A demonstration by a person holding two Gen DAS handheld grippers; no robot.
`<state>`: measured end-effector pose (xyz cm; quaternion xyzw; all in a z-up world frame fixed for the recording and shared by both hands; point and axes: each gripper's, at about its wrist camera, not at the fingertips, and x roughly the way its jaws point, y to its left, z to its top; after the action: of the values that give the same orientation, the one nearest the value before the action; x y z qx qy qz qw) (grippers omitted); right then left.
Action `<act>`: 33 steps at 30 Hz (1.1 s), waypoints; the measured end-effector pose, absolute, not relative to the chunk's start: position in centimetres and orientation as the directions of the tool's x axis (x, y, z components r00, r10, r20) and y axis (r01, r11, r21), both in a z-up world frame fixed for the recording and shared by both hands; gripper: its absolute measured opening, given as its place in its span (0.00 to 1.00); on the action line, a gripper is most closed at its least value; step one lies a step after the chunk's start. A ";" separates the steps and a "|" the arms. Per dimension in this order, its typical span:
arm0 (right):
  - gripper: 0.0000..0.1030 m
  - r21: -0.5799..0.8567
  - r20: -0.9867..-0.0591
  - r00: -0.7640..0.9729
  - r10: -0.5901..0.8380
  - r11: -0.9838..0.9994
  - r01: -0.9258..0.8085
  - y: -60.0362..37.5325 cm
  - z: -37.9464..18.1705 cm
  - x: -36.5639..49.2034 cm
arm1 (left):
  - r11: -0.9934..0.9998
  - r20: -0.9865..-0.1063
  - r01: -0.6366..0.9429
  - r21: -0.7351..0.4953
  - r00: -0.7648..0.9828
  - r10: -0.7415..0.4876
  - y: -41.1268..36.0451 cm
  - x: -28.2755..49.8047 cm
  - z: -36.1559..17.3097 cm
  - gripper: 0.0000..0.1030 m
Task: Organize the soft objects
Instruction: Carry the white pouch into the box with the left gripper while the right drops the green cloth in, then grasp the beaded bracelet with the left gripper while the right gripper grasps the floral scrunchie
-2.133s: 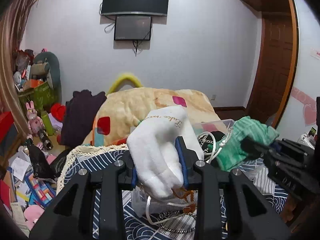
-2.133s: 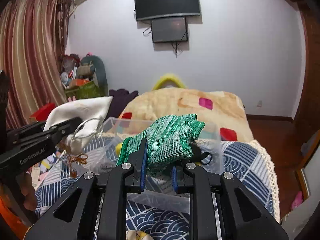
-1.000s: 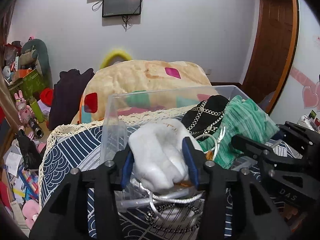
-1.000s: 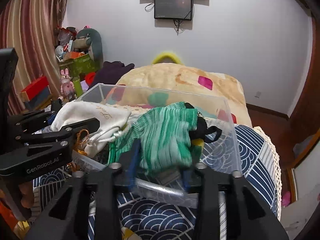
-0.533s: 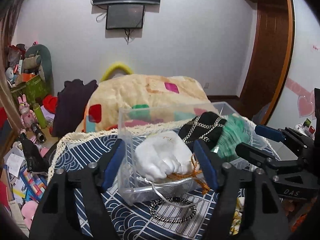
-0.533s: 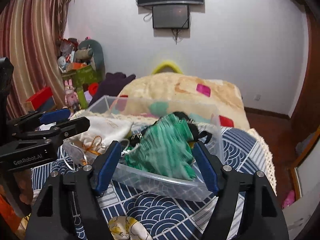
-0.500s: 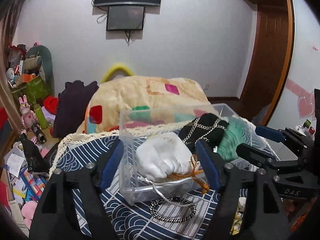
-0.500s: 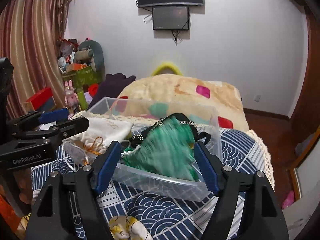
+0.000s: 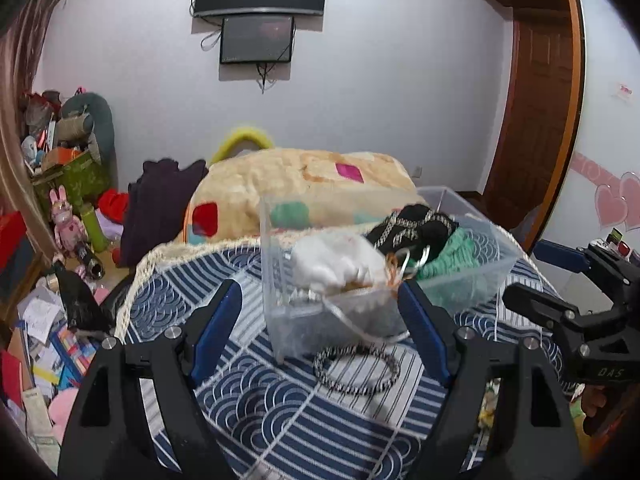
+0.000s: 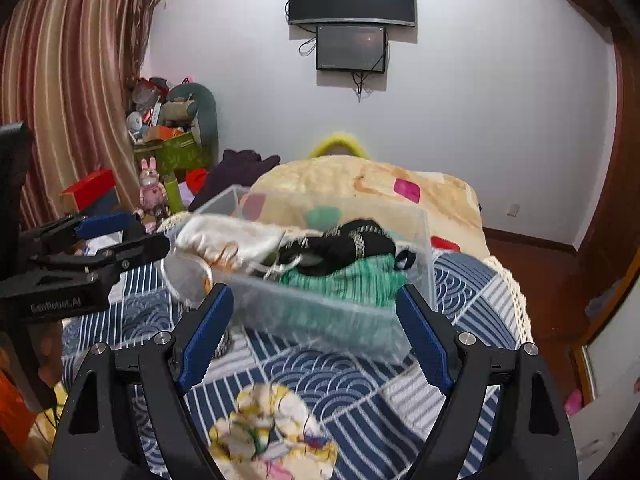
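A clear plastic box (image 9: pixel 280 312) (image 10: pixel 424 248) stands on the blue patterned bedcover. In it lie a white drawstring pouch (image 9: pixel 332 264) (image 10: pixel 228 236), a black item with a chain (image 9: pixel 412 228) (image 10: pixel 340 244) and a green knitted cloth (image 9: pixel 452 256) (image 10: pixel 352 280). My left gripper (image 9: pixel 320 328) is open and empty, just short of the box. My right gripper (image 10: pixel 312 328) is open and empty in front of the box. Each gripper shows in the other's view, the left gripper (image 10: pixel 104 240) at left, the right gripper (image 9: pixel 560 276) at right.
A black-and-white braided loop (image 9: pixel 356 368) lies on the bedcover in front of the box. A yellow floral soft item (image 10: pixel 272 432) lies near the right gripper. A beige blanket (image 9: pixel 304 184) is heaped behind the box. Clutter and toys (image 9: pixel 68 216) fill the floor at left.
Both grippers let go of the white pouch and the green cloth inside the box, opened wide and drew back and up from the box.
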<state>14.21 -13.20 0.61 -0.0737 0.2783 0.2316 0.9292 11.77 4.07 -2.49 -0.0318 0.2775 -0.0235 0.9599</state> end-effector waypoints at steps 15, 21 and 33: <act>0.79 0.069 -0.653 0.643 0.400 0.877 -0.476 -13.5 -4.1 12.4 | 0.998 -0.665 0.003 -0.067 0.746 -0.047 3.8 11.6 -8.6 0.57; 0.79 0.089 -0.688 0.611 0.392 0.881 -0.465 -13.9 -5.6 12.4 | 0.997 -0.704 0.001 -0.074 0.708 -0.053 3.7 12.7 -10.0 0.44; 0.74 0.041 -0.700 0.603 0.382 0.865 -0.501 -13.6 -6.3 11.8 | 0.993 -0.746 0.023 -0.119 0.657 -0.105 4.1 14.2 -10.6 0.19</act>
<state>11.83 -13.63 -6.34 -0.0800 0.3702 0.2475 0.8918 14.24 4.06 -10.63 -0.0498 0.4124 -0.0350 0.9090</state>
